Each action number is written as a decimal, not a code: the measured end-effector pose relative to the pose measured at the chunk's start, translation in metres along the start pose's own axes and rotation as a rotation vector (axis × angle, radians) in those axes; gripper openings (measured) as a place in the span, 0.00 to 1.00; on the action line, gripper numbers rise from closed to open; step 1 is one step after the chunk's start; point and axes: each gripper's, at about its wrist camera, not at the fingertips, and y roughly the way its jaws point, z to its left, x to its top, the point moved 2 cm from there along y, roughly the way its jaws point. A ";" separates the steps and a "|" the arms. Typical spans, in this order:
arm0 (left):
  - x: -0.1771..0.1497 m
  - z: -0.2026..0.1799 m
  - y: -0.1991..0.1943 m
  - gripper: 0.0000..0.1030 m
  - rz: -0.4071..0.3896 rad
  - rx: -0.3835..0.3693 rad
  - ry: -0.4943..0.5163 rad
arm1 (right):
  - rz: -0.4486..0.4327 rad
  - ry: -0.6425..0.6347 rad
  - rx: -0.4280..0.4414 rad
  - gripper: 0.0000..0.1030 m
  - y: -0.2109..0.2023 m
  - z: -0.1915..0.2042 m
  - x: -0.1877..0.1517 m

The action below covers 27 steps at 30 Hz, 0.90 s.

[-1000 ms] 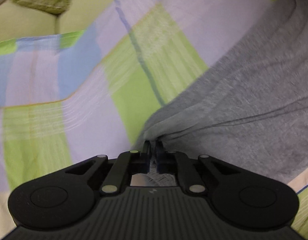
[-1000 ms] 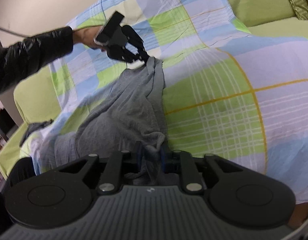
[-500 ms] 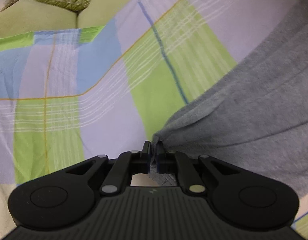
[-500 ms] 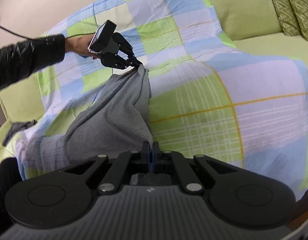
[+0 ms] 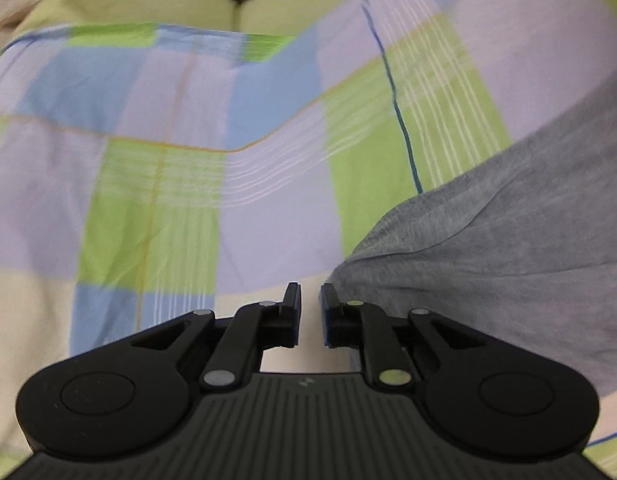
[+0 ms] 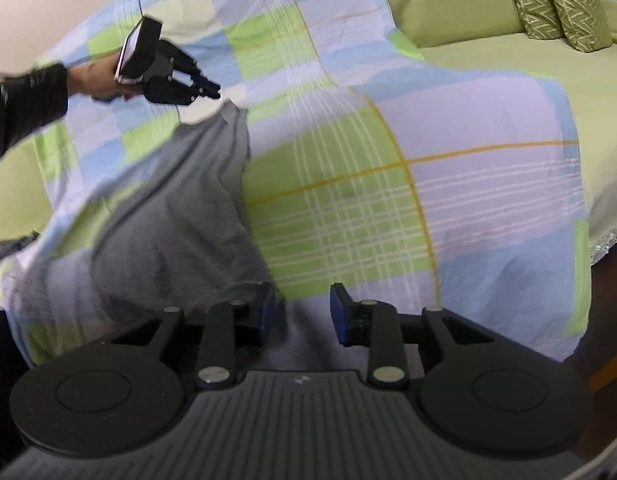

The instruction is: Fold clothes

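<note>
A grey garment [image 6: 180, 208] lies stretched in a long strip on the checked sheet [image 6: 468, 200]. My right gripper [image 6: 300, 312] hovers over its near end. Its jaws are opening, and the pads press on nothing, with cloth lying just below the left finger. At the garment's far corner [image 6: 228, 114], a hand in a black sleeve holds my left gripper [image 6: 216, 91] just above and left of the cloth. In the left wrist view the left gripper [image 5: 310, 312] has its jaws opening with only sheet between them. The grey garment [image 5: 488, 264] lies beside the right finger.
The checked sheet [image 5: 168, 200] covers a green bed or sofa [image 6: 588, 80]. Green patterned pillows [image 6: 556, 0] stand at the back right. The bed's lace-trimmed edge [image 6: 608, 240] drops to dark floor on the right.
Both grippers were shut on the garment's ends and have let go. The far corner has dropped onto the sheet, and the left gripper has drawn back from it.
</note>
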 end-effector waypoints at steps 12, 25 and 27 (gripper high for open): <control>-0.011 -0.150 -0.160 0.25 -0.196 -0.116 -0.290 | 0.034 -0.178 0.197 0.26 0.036 0.050 0.016; 0.018 -0.329 -0.214 0.30 -0.246 -0.166 -0.251 | 0.152 -0.243 0.036 0.30 0.000 0.037 -0.009; 0.026 -0.358 -0.211 0.30 -0.233 -0.088 -0.116 | 0.146 -0.246 0.035 0.30 0.000 0.035 -0.010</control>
